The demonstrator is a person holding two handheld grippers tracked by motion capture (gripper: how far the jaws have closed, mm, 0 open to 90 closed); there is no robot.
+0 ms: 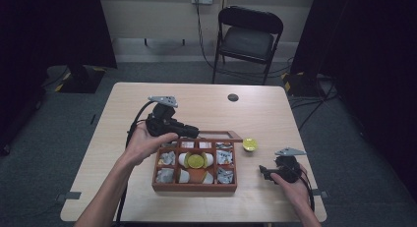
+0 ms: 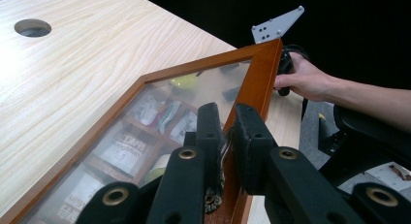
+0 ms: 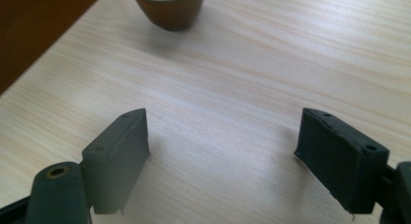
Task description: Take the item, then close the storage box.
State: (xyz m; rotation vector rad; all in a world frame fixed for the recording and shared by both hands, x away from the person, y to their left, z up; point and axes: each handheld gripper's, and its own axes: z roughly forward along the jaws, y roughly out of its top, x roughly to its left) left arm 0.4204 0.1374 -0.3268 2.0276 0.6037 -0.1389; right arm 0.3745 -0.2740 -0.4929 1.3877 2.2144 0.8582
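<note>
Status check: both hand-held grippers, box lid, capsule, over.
Left hand-held gripper clamped on lid, lid raised. Right hand-held gripper open, empty, facing yellow capsule on table. Path clear.

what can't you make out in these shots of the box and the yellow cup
- Packet labels: left gripper view, blurred behind the hazy lid pane.
- Yellow-topped cup: right gripper view, top cut by the frame edge.
- Box back row: high view, too small; left gripper and lid frame overlap it.
</note>
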